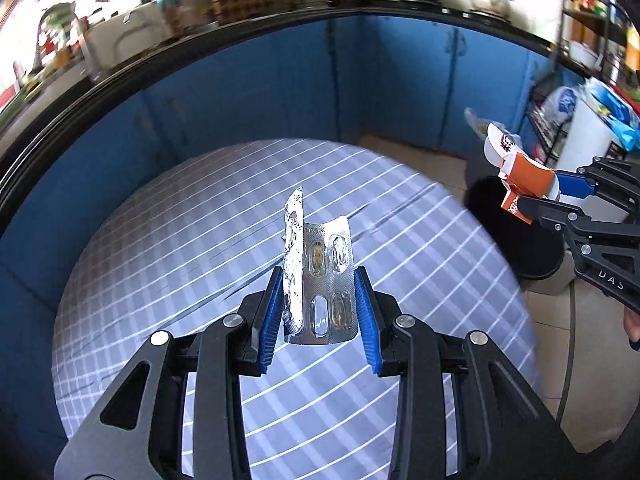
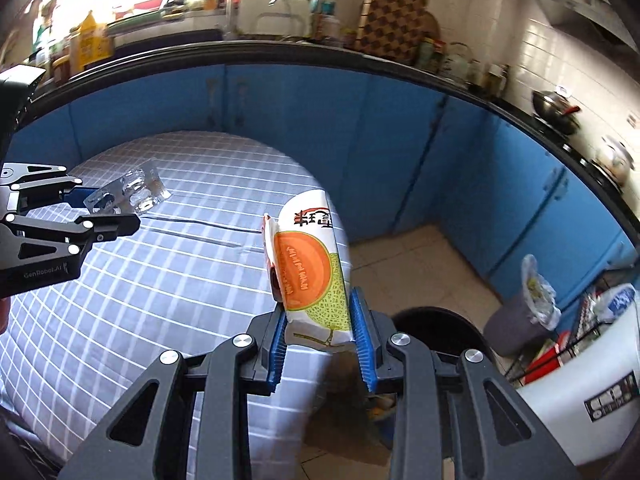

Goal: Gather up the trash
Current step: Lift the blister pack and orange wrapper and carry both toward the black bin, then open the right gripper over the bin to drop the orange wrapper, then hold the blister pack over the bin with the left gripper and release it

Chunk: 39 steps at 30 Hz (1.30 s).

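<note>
You're hovering both tools over the round table (image 1: 168, 264) with the checked cloth, and its right edge is dropping off to bare tiled floor (image 2: 424, 264) running along the blue cabinets (image 1: 248, 104). A black bin (image 2: 440, 332) is sitting just past that edge, with a grey lined bin (image 2: 520, 316) further out (a cluttered rack is crowding the far right). Your right gripper (image 2: 320, 336) is clamping the melon-print wrapper (image 2: 316, 268) upright right at the table's rim. Your left gripper (image 1: 320, 312) is pinching the silver blister pack (image 1: 320, 276) above the cloth.
</note>
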Motion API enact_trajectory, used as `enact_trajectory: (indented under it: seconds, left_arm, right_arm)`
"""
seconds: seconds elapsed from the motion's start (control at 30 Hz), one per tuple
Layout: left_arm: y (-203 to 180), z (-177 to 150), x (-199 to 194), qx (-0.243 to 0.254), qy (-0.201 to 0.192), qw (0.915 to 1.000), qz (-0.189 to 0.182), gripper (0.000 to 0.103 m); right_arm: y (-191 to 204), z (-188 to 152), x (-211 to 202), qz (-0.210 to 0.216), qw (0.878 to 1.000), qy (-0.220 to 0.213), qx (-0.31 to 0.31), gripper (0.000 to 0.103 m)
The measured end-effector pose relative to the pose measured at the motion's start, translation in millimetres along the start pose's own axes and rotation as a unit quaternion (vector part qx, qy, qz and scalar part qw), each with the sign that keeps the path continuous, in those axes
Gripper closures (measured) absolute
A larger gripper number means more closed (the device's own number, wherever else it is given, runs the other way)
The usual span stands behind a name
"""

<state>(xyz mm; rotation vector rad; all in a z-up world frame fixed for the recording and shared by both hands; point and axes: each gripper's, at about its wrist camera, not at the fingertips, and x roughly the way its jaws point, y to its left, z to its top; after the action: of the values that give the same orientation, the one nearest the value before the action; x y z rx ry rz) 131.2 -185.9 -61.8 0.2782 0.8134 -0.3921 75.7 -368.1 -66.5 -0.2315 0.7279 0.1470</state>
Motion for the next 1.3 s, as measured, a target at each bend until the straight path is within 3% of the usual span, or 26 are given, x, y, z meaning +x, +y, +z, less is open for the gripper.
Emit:
enact_trajectory:
  seconds: [0.67, 0.77, 0.83, 1.0, 1.3]
  left_arm:
    - [-118.5, 74.2, 42.4, 0.067, -0.008, 0.9961, -0.056, 0.067]
    - [-131.6, 82.8, 49.7, 0.075, -0.009, 0.9951, -0.064, 0.067]
    - [-139.3, 88.5, 54.9, 0.08, -0.009, 0.9942, -0.071, 0.067]
    - [-155.2, 97.1, 66.3, 0.094, -0.006, 0.9923, -0.08, 0.067]
    - [-189.6, 107.0, 75.9, 0.113, -0.002, 0.9876, -0.11, 0.066]
  right_arm:
    - [-120.4, -31.2, 5.1, -0.073, 0.994, -0.005, 0.078, 0.072]
    - [-131.4, -33.7, 8.7, -0.082, 0.993, -0.005, 0.09, 0.061]
    - [-135.3, -34.4, 10.5, -0.088, 0.992, -0.008, 0.094, 0.047]
    - [-151.1, -39.4, 12.7, -0.102, 0.989, -0.016, 0.105, 0.031]
    - [-171.6, -56.6, 18.0, -0.126, 0.984, -0.007, 0.129, 0.025]
